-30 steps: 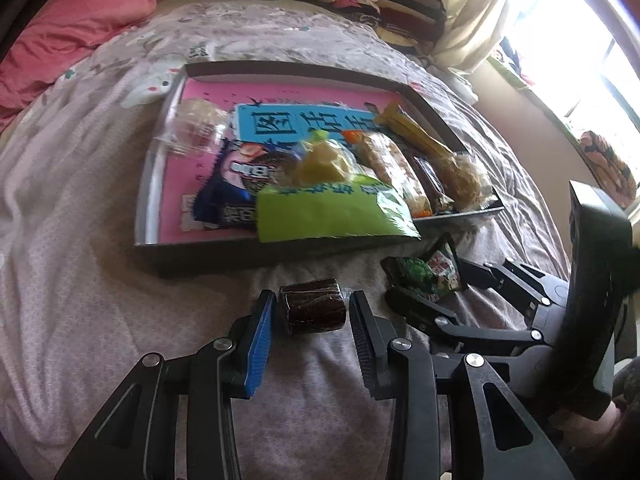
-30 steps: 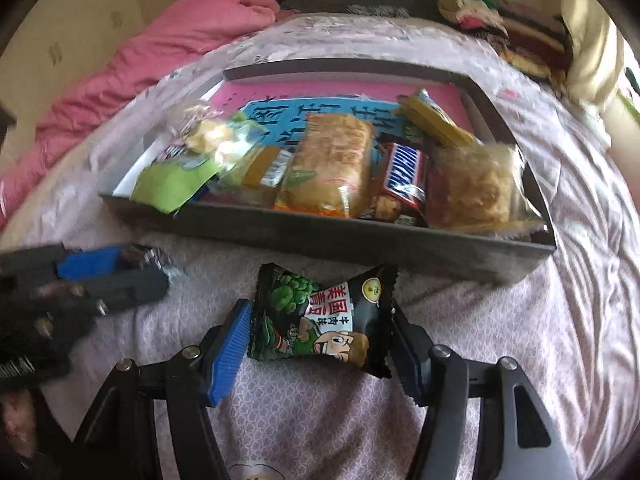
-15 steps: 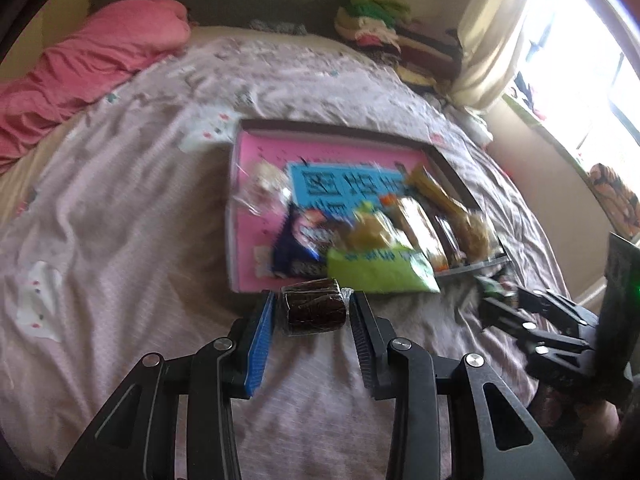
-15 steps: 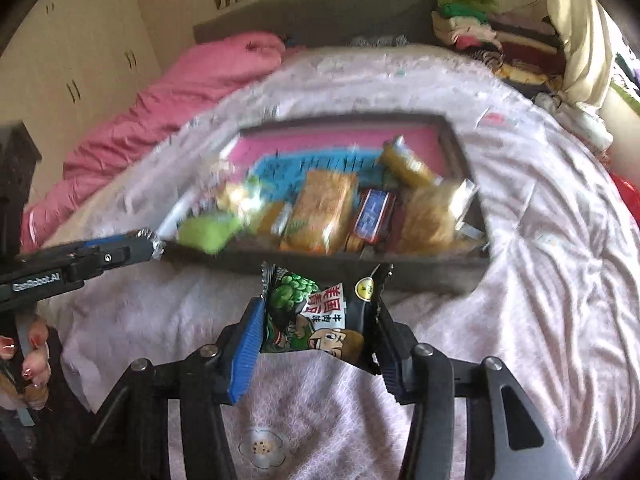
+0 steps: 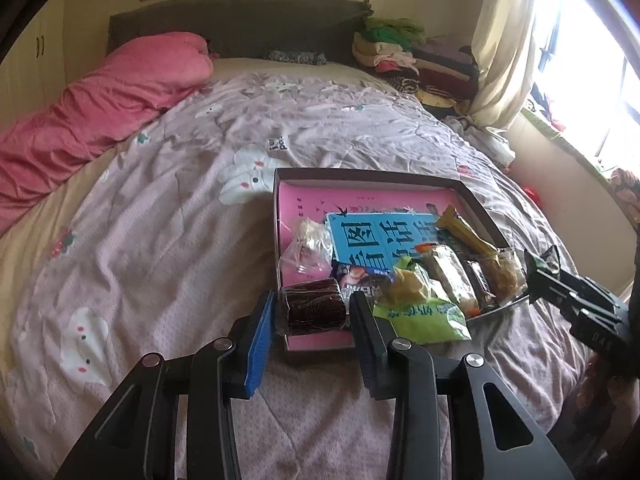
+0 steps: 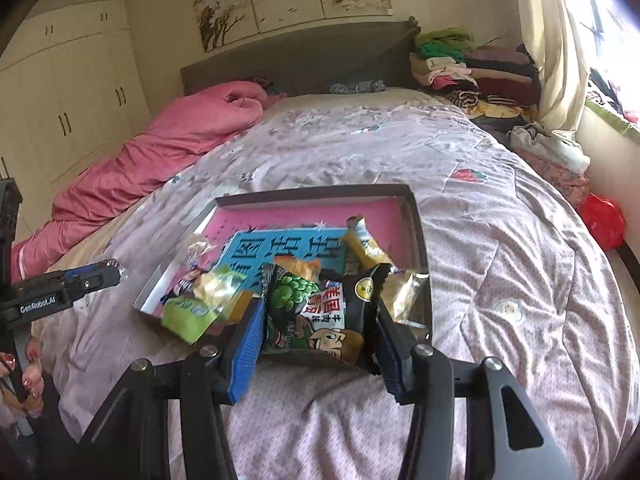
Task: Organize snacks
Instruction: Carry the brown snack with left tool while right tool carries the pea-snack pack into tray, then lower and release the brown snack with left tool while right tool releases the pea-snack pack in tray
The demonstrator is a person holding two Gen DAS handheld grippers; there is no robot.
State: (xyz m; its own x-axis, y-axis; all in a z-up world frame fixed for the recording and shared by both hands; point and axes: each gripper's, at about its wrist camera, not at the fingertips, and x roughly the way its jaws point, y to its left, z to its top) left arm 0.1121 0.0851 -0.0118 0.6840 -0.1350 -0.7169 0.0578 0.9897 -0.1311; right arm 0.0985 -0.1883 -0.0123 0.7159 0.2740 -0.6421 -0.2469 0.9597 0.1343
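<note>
My left gripper (image 5: 312, 312) is shut on a small dark-brown wrapped snack (image 5: 313, 309), held up in front of the tray's near left corner. A shallow grey tray (image 5: 362, 174) with a pink and blue base lies on the bed, holding several packets along its near side. In the right wrist view my right gripper (image 6: 320, 328) is shut on a black and green cartoon snack packet (image 6: 316, 320), raised before the tray (image 6: 320, 192). The right gripper (image 5: 538, 270) shows at the right edge of the left wrist view, the left gripper (image 6: 108, 274) at the left edge of the right wrist view.
The bed carries a lilac quilt (image 5: 160, 240) with a pink duvet (image 5: 100, 108) bunched along the left. Folded clothes (image 6: 460, 64) are stacked by the headboard on the right. A curtain and window (image 5: 560, 60) lie to the right. A person's hand (image 6: 24, 376) holds the left tool.
Both grippers have lifted off the quilt with their snacks and tilted up, so the tray looks farther away and the headboard has come into view. The right jaws closed on the packet.
</note>
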